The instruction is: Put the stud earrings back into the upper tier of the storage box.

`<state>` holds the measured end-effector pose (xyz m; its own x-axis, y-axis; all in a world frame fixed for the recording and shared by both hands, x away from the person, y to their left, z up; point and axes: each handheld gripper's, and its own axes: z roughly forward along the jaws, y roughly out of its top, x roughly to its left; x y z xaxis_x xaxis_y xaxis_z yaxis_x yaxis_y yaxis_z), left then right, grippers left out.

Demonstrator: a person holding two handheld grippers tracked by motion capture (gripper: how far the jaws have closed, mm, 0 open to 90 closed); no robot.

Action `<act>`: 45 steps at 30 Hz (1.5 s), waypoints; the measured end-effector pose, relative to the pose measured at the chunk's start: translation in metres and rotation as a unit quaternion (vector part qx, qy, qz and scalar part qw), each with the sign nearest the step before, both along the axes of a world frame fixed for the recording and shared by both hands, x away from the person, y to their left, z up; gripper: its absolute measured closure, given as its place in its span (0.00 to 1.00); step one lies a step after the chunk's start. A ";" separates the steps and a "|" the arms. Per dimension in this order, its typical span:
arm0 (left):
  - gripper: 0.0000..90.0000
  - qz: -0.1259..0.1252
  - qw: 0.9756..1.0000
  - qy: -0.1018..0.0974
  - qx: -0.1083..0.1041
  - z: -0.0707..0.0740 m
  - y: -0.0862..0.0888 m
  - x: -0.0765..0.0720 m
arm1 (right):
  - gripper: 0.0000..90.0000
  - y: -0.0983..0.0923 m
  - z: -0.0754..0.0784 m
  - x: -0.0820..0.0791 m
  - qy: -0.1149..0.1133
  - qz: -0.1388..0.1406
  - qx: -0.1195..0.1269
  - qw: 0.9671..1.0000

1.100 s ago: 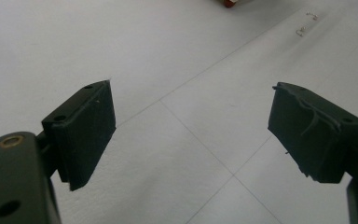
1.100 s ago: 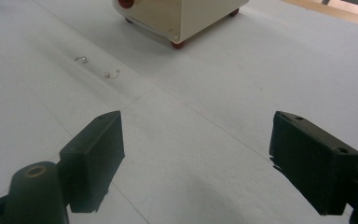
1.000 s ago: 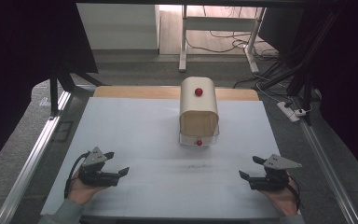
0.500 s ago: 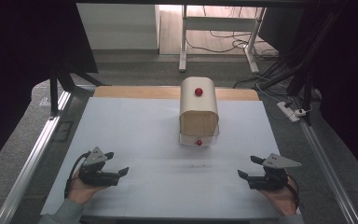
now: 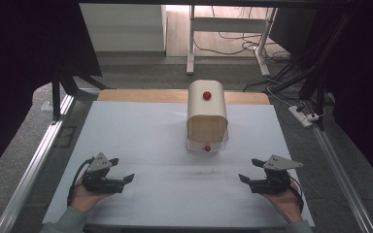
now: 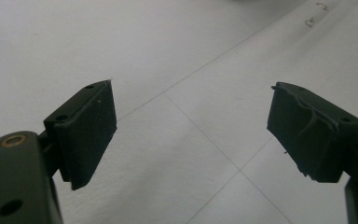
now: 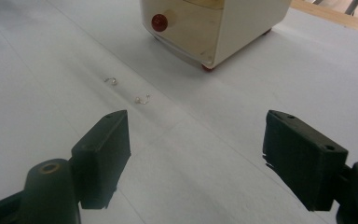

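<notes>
Box [image 5: 207, 115] stands upper centre of the high view on the table [image 5: 141, 141], red knob [image 5: 207, 148] facing the person. Left gripper [image 5: 121, 180] and right gripper [image 5: 245, 178] sit low, jaws spread, empty; right looks slightly nearer, earrings [image 7: 142, 99] ahead of it
</notes>
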<state>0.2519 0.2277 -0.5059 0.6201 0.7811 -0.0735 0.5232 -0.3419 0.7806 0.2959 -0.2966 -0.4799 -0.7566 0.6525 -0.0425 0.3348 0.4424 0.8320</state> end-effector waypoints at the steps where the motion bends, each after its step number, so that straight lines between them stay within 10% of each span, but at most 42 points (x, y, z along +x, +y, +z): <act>1: 0.17 -0.001 1.000 0.001 -0.001 0.000 0.000 0.000 | 0.25 0.002 0.000 0.001 0.000 0.002 0.000 1.000; 31: 0.17 -0.015 1.000 0.020 0.008 -0.006 -0.004 0.002 | 0.31 0.068 -0.014 0.033 0.035 0.034 -0.043 0.998; 45: 0.17 -0.016 1.000 0.020 0.010 -0.007 -0.004 0.001 | 0.43 0.091 -0.027 0.047 0.050 0.002 -0.068 0.996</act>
<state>0.2531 0.2240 -0.5127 0.6423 0.7620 -0.0825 0.5418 -0.3752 0.7522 0.3429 -0.2051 -0.5074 -0.7637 0.6433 -0.0548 0.4116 0.5505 0.7263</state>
